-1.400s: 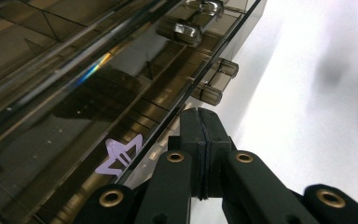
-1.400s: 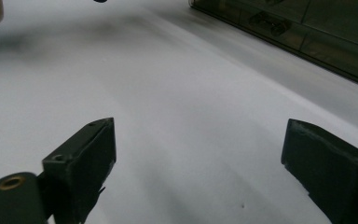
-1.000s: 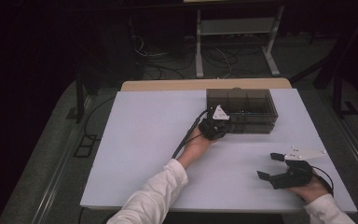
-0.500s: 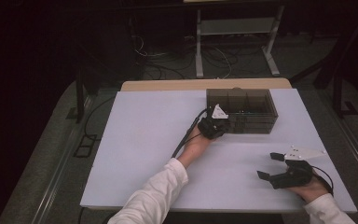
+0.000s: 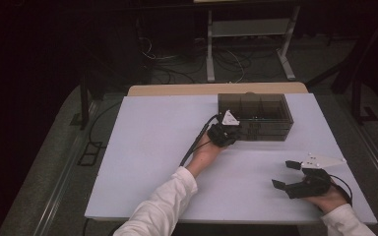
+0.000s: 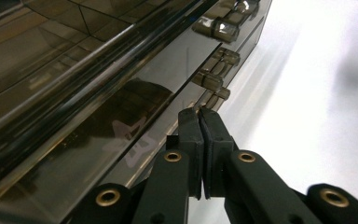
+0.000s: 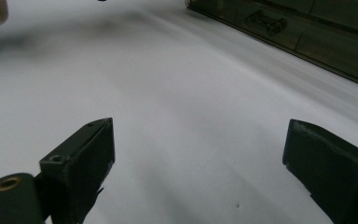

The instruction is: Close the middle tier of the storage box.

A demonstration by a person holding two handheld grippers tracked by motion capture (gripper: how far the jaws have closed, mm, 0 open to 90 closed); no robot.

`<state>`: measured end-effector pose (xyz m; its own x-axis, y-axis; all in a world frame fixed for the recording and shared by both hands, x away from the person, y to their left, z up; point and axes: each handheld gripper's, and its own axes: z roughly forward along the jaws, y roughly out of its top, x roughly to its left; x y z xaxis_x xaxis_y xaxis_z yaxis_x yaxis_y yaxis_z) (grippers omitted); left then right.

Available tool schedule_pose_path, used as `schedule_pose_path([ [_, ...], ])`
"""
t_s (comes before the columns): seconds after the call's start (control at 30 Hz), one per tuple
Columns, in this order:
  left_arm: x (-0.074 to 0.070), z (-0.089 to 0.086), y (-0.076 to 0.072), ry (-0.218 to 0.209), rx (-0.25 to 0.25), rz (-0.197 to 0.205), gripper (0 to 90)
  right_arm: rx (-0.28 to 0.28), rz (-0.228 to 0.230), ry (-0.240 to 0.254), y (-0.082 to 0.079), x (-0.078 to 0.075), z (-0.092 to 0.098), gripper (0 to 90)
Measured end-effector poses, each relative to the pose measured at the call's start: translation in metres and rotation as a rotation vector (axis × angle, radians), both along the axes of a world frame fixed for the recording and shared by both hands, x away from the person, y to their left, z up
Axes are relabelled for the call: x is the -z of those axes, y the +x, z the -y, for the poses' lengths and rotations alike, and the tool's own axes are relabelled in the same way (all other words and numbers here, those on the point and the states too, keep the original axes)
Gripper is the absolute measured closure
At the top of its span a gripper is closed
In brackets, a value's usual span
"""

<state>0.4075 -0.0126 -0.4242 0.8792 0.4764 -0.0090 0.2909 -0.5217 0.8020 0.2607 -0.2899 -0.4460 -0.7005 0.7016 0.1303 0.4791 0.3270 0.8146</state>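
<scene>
**Left gripper pinched a drawer handle on the smoked box**

The box (image 5: 255, 117) stood at the far right of the white table (image 5: 147, 162), a dark, see-through case with drawers along its near face. The left gripper (image 5: 225, 132) was pressed up to the left end of that face. In the left gripper view its jaws were closed tight together on a small clear handle (image 6: 199, 110), with only the tip of the handle showing above them. More handles (image 6: 214, 74) of the same kind ran farther along the front.

The right gripper (image 5: 291, 176) rested on the table near the right front corner, well apart from the box, its jaws wide apart and holding nothing.

The step in hand looked like drawing a drawer open. To do it well, the pull would have had to run straight out from the face, level with the table; the grip was only at the handle's tip, so any twist could have slipped it free. The box looked light and might have slid along. Bracing it with the idle right gripper would have helped.
</scene>
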Motion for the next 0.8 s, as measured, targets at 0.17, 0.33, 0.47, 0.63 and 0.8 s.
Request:
schedule_pose_path([
  [0.17,-0.006,-0.011,-0.008,-0.007,0.001,0.001,79.6,-0.003,0.001,0.001,0.002,-0.001,-0.001,9.1],
  [0.33,-0.011,-0.023,-0.014,-0.016,0.005,-0.015,68.4,-0.004,0.004,0.001,0.002,-0.001,-0.002,9.2],
  [0.47,-0.013,-0.032,-0.020,-0.020,0.015,-0.034,58.5,-0.005,0.006,-0.001,0.002,-0.002,-0.002,9.2],
  [0.63,-0.015,-0.041,-0.029,-0.010,0.024,-0.042,49.6,-0.004,0.006,-0.001,0.002,-0.002,-0.002,9.3],
  [0.8,-0.016,-0.050,-0.036,-0.017,0.036,-0.049,40.5,-0.003,0.006,-0.002,0.002,-0.002,-0.002,9.4],
])
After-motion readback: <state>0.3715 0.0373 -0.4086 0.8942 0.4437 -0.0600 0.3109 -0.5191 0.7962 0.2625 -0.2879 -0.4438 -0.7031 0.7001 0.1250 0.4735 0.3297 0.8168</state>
